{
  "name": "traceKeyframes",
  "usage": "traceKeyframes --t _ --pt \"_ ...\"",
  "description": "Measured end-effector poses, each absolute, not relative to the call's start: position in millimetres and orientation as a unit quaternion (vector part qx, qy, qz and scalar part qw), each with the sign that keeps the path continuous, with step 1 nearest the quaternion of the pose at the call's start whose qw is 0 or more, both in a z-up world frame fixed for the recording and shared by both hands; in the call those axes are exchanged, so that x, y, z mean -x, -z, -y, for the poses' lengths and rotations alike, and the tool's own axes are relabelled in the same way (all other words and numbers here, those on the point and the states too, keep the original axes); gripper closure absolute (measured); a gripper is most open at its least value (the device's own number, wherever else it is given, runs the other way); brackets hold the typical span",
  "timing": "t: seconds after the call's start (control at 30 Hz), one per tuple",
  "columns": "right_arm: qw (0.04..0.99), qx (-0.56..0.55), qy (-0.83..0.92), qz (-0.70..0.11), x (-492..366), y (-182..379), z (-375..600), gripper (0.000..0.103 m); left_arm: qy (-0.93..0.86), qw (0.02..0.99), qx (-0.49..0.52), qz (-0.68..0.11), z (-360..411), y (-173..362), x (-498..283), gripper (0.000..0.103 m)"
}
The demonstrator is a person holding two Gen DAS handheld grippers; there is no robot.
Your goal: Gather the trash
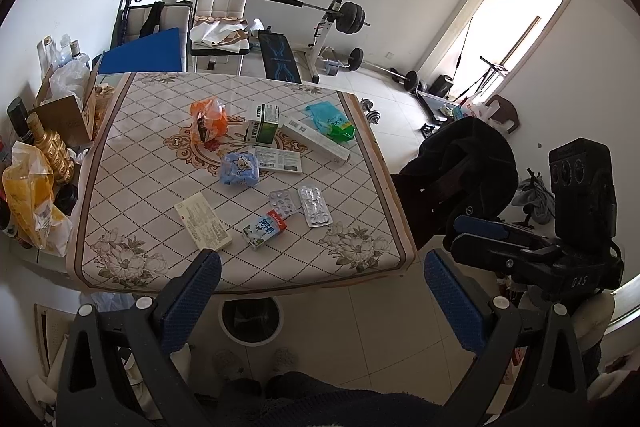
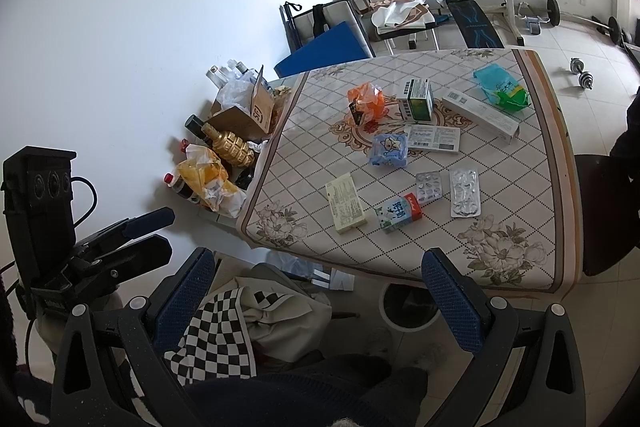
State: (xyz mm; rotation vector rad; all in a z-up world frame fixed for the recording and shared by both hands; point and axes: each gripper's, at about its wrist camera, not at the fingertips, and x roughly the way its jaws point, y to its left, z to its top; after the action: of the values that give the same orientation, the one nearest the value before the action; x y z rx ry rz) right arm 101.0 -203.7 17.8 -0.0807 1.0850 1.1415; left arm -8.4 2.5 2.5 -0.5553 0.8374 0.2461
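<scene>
Trash lies on the patterned table (image 1: 136, 163): a small milk carton (image 1: 264, 229) (image 2: 398, 213), a cream box (image 1: 203, 222) (image 2: 345, 204), two blister packs (image 1: 315, 205) (image 2: 464, 193), a blue wrapper (image 1: 239, 169) (image 2: 390, 149), an orange bag (image 1: 210, 121) (image 2: 366, 103), a green box (image 1: 263, 126) (image 2: 417, 103), a long white box (image 1: 318, 139) and a teal-green packet (image 1: 332, 121). A white bin (image 1: 251, 319) (image 2: 408, 307) stands on the floor under the near table edge. My left gripper (image 1: 320, 291) is open and empty before the table. My right gripper (image 2: 316, 291) is open and empty too, and also shows in the left wrist view (image 1: 480, 227).
Bottles, a cardboard box (image 1: 68, 115) and a yellow bag (image 1: 32, 203) crowd a low shelf left of the table. A dark chair (image 1: 460, 179) stands at the right. A checkered cloth (image 2: 224, 331) lies below. Gym gear fills the back.
</scene>
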Motion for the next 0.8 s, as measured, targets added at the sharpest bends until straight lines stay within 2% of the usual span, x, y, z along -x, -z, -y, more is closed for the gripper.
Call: traceKeyframes --t 0.8 --pt "0.706 0.036 -0.511 -0.488 -103.3 -15.5 205.7 0.000 -0.114 0.869 0.265 -0.402 -4.3 0.9 2.5 0.000"
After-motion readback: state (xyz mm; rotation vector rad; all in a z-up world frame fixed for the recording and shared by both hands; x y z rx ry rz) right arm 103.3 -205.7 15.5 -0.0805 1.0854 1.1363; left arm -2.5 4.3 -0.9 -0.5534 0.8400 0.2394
